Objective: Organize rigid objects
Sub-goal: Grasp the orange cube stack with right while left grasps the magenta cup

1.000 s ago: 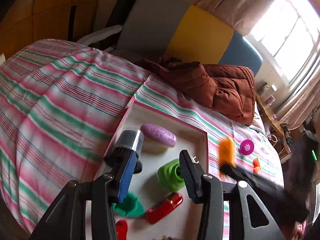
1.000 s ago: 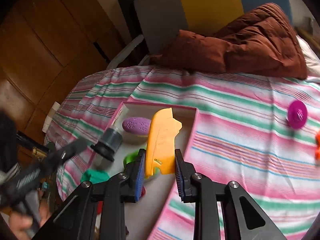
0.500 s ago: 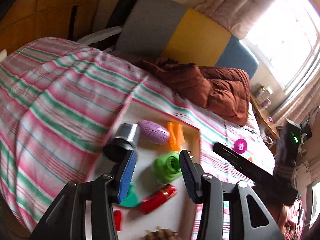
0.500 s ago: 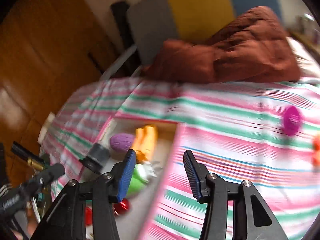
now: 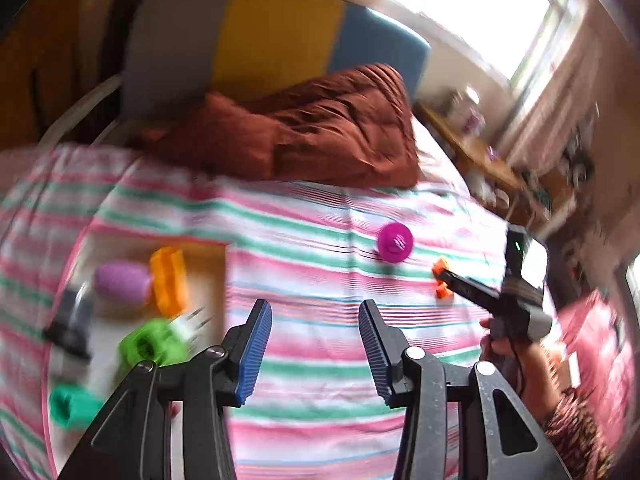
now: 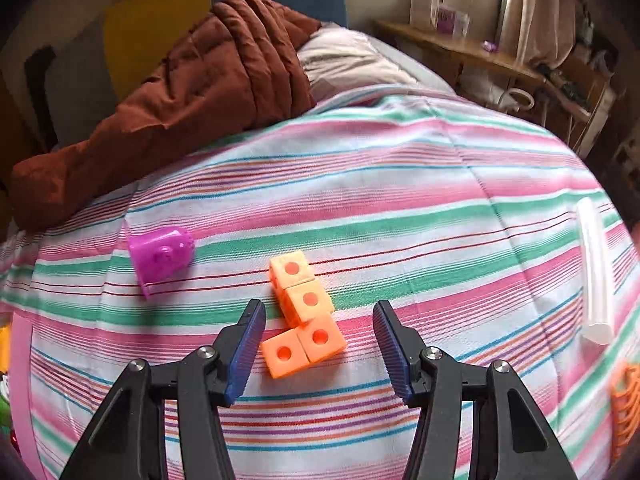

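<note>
On a striped bedspread (image 6: 400, 184), the right gripper (image 6: 319, 342) hangs with its jaws spread wide and nothing between the pads, just above a chain of four linked orange cubes (image 6: 304, 312). The nearest cubes sit between the two fingers, closer to the left one; the chain runs away from the gripper toward the middle of the bed. To its left lies a magenta cup (image 6: 162, 258) on its side, apart from the cubes. A clear tube (image 6: 595, 268) lies near the bed's right edge.

From the left wrist, much blurred, the left gripper (image 5: 315, 346) is also wide open and empty over bare bedspread. At the bed's left edge a pink-rimmed tray (image 5: 222, 280) holds a purple oval (image 5: 120, 283), an orange piece (image 5: 170, 276), a green ring (image 5: 150, 346), a teal piece (image 5: 72, 404) and a dark cylinder (image 5: 72, 320). A rust-brown quilt (image 5: 312, 128) is bunched at the head of the bed.
</note>
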`<state>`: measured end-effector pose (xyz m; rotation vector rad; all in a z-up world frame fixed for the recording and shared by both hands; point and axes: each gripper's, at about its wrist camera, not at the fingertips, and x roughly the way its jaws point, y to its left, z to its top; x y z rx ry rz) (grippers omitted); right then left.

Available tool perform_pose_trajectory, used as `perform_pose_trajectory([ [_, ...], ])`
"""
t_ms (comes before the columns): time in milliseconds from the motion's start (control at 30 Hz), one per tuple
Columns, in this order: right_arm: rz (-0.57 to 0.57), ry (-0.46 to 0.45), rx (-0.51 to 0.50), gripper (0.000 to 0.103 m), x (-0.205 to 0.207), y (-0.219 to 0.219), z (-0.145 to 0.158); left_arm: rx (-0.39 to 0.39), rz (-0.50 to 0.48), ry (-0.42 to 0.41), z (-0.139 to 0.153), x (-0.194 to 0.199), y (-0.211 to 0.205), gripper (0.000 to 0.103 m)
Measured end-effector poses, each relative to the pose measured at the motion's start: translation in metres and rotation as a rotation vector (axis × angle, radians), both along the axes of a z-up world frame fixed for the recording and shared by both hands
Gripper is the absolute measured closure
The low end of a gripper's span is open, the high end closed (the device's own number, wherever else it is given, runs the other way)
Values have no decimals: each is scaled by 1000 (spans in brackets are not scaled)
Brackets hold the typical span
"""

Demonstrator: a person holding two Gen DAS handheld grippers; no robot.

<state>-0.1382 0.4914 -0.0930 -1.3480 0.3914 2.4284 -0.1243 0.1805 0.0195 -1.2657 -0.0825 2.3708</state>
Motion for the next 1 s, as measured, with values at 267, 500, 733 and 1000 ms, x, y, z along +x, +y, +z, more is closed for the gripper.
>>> perform_pose_trajectory([
  [267,65,-44,-122,76,53,10,0,-119,-182,4,-44,-56,124,45],
  [500,110,-27,-173,76,117,12,-2,-202,-196,5,-88,-102,191,27],
  [733,112,-25,-178,75,116,14,-1,-184,-243,-27,-105,-110,210,39],
  [1000,103,0,-191,76,115,10,-1,-139,-205,-4,-81,-82,176,49],
])
